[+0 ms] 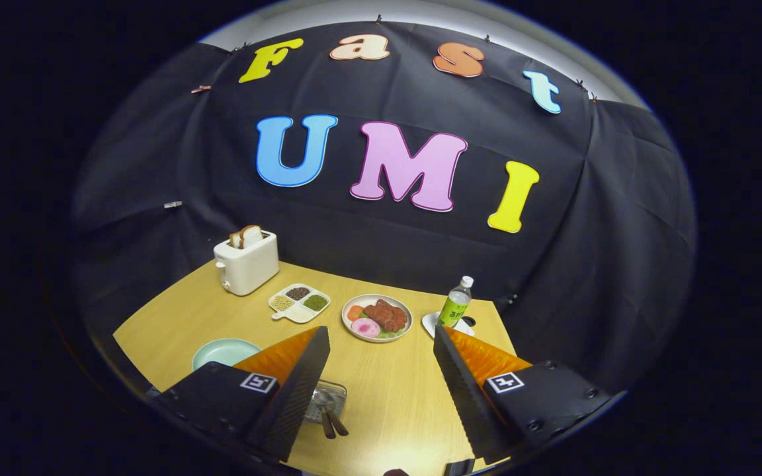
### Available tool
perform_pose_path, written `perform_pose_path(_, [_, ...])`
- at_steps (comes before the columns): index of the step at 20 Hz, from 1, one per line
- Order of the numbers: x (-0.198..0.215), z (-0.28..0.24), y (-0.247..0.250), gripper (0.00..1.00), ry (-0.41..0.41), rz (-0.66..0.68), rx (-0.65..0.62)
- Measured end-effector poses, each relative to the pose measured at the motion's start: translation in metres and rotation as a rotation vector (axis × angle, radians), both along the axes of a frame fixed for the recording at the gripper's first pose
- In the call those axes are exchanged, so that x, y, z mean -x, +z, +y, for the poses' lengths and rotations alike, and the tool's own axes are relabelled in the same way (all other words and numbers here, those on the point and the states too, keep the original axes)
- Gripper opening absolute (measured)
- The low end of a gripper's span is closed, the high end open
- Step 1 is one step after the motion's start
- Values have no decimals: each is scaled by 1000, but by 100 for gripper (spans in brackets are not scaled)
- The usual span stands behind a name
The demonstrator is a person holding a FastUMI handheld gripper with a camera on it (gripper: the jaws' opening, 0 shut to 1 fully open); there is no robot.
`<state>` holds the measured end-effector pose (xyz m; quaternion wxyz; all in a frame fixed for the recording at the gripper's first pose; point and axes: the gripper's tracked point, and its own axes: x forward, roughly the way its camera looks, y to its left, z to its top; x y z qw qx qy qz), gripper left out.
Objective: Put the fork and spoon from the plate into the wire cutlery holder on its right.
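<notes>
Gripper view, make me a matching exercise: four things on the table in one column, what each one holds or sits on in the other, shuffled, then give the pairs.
The tongs are open above the wooden table.

Things:
1. toaster
2. divided tray
3. round plate
4. green bottle

Details:
A. stands on a small white coaster
B. meat and vegetables on it
C. bread slices sticking out of the top
D. three compartments of grains or seeds

Pairs: 1-C, 2-D, 3-B, 4-A
</notes>
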<state>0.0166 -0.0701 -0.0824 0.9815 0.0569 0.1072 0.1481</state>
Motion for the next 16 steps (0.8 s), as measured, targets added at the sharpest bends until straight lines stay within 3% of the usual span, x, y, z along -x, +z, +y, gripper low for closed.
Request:
perform_pose_path(6, [8, -11, 1, 98, 40, -51, -18])
perform_pose_path(13, [-5, -34, 1, 98, -34, -50, -40])
perform_pose_path(16, [-4, -35, -7, 98, -28, -43, -18])
